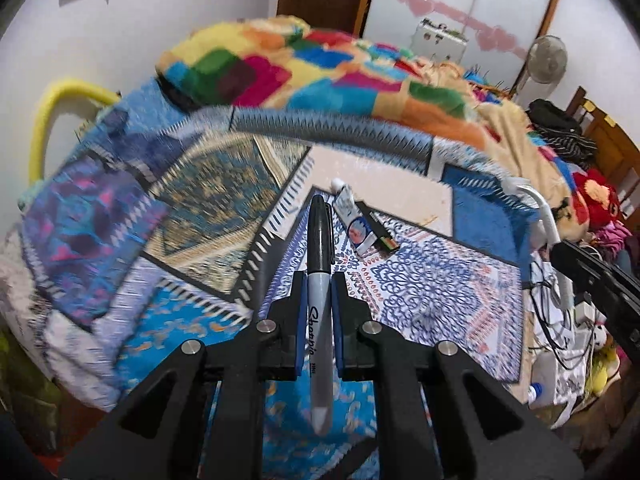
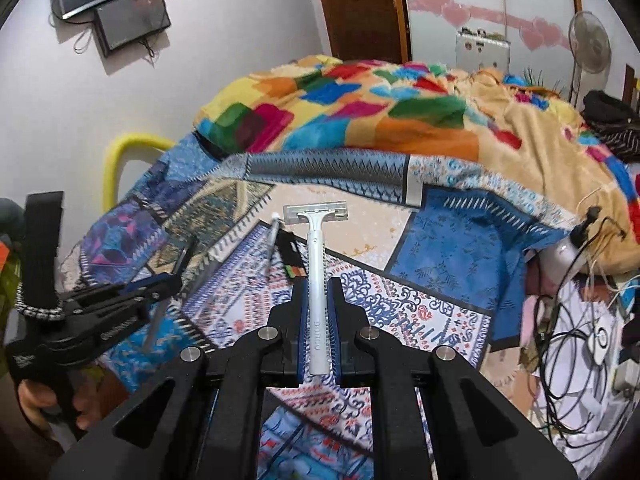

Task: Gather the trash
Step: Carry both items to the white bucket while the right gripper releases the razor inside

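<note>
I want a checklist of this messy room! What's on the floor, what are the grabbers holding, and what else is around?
Surface: patterned blue-and-white mat over bare tile floor.
Job's things: black-capped grey marker pen and white disposable razor, both lifted; a small white tube and a flat black packet lie on the mat.
Clutter: clothes and soft toys at the right edge.
Grippers: left gripper jaws shut on the pen; right gripper jaws shut on the razor.
Cables: black and white cords tangled at right.
Surroundings: bed with multicoloured patchwork blanket, standing fan, brown wooden door.
</note>
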